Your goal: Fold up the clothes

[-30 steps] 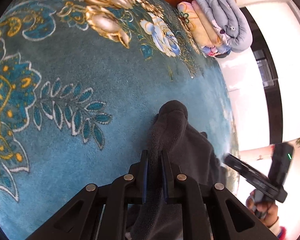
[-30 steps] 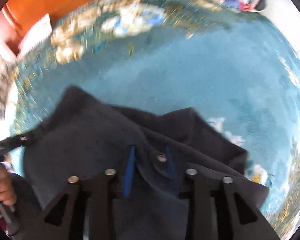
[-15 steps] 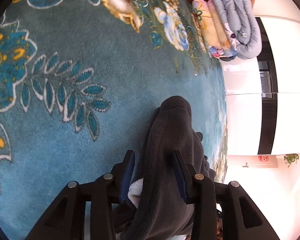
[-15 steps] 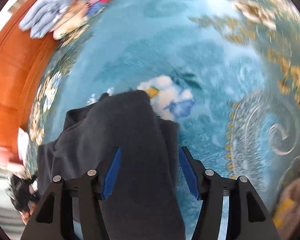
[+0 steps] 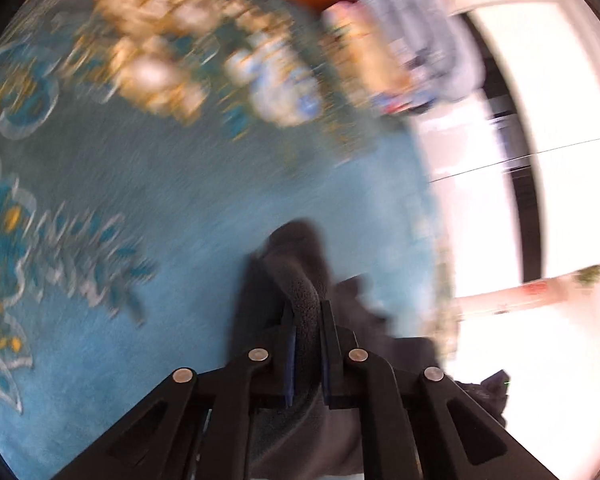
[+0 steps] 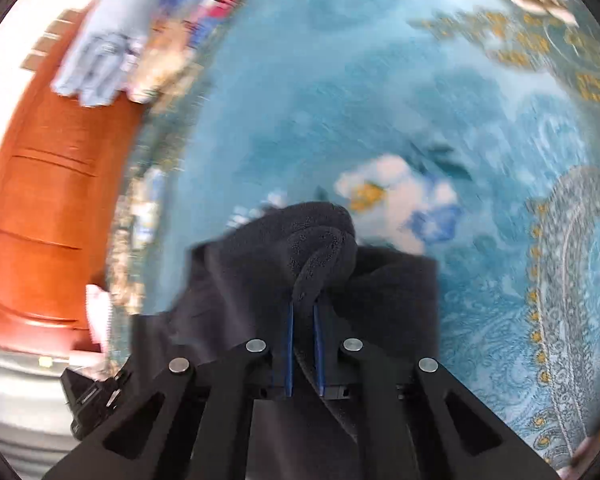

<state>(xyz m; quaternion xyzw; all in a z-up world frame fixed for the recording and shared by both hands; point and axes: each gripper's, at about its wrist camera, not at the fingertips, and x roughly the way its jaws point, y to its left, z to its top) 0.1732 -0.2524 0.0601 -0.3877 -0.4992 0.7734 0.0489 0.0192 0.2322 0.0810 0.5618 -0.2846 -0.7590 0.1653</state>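
Your left gripper is closing its fingers on a fold of dark fleece garment; your right gripper pinches another fold, which bulges beyond its fingers.

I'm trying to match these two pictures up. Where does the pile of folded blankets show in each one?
Left wrist view: the pile of folded blankets sits at the upper right, by the far edge of the blue carpet.
Right wrist view: the pile is at the upper left.
Shared landmark: the orange wooden furniture beside the pile in both views.
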